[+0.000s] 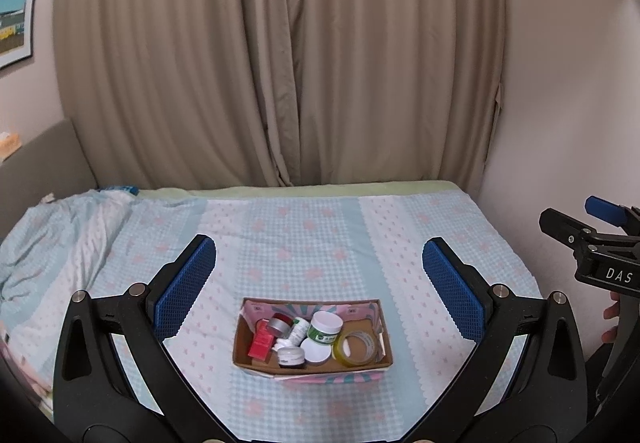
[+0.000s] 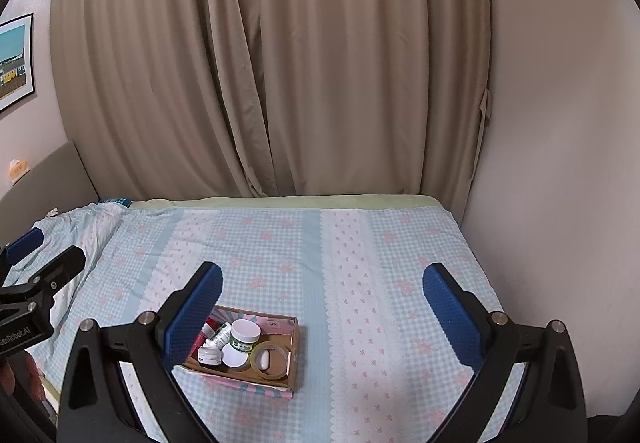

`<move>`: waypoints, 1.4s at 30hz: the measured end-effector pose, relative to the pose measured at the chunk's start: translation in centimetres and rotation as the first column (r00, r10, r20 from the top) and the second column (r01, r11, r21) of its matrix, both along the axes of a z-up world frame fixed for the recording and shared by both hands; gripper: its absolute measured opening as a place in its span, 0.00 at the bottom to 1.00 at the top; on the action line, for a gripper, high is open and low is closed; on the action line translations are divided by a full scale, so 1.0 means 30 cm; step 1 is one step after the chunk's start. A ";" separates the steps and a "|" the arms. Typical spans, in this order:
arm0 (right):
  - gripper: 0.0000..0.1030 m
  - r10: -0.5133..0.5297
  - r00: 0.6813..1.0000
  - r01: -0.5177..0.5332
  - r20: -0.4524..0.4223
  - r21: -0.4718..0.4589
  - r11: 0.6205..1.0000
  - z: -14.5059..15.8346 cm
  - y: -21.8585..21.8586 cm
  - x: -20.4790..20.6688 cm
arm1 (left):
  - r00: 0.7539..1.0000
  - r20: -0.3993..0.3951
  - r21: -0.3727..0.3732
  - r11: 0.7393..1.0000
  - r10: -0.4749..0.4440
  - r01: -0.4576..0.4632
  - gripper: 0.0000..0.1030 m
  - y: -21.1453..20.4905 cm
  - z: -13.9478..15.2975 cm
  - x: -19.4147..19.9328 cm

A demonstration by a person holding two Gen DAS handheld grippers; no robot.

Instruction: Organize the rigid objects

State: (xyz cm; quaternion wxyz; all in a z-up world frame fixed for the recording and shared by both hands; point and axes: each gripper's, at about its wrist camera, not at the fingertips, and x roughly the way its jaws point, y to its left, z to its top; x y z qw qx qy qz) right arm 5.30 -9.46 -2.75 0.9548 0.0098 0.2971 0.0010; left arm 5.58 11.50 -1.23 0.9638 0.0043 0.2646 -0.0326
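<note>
1. The left gripper [image 1: 319, 271] hangs above the bed with its blue pads spread wide and nothing between them.
2. The right gripper [image 2: 322, 297] hovers just to its right at much the same height, equally wide open and empty; a person's hand [image 1: 614, 319] grips its handle.
3. Below and between the left gripper's fingers sits the cardboard box [image 1: 256, 363], resting on the bed's checked blue and pink cover [image 1: 304, 239]. From the right wrist camera the box lies low and to the left, partly behind the left finger.
4. Packed inside the box: a green-labelled white jar [image 1: 326, 327], a loose white lid [image 1: 316, 351], a small dark jar [image 1: 291, 356], a roll of clear tape [image 1: 356, 348] at the right end, a red packet [image 1: 262, 341] at the left, and a silver-topped tin [image 1: 278, 326].
5. A small white oval piece [image 2: 265, 360] lies inside the tape ring.
6. Beige curtains [image 1: 280, 55] hang behind the bed, and a framed picture [image 1: 16, 15] is on the left wall.
</note>
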 end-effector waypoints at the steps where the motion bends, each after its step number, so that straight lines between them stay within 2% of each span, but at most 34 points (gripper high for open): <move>1: 0.97 -0.001 1.000 0.001 -0.001 0.001 1.000 -0.002 0.002 0.001 | 1.000 0.001 0.000 1.000 0.001 -0.001 1.00 0.001 0.001 0.000; 18: 0.97 -0.005 1.000 0.005 0.004 0.005 1.000 0.007 0.014 0.015 | 0.999 0.025 0.019 1.000 0.020 -0.021 1.00 0.013 0.017 -0.003; 27: 0.97 0.002 1.000 -0.002 0.004 -0.002 1.000 0.005 0.023 0.016 | 1.000 0.009 -0.032 0.999 0.010 -0.009 1.00 0.033 0.016 0.000; 32: 0.97 0.001 1.000 -0.001 0.003 -0.001 1.000 0.007 0.027 0.018 | 1.000 0.019 -0.004 1.000 0.015 -0.015 1.00 0.026 0.017 -0.009; 34: 0.97 0.001 1.000 -0.001 0.002 0.000 1.000 0.007 0.029 0.019 | 1.000 0.011 -0.008 1.000 -0.010 0.010 1.00 0.018 0.022 -0.009; 42: 0.97 0.004 1.000 -0.004 0.007 -0.004 1.000 0.005 0.030 0.020 | 0.998 0.067 0.009 1.000 -0.005 0.005 1.00 -0.014 0.032 -0.050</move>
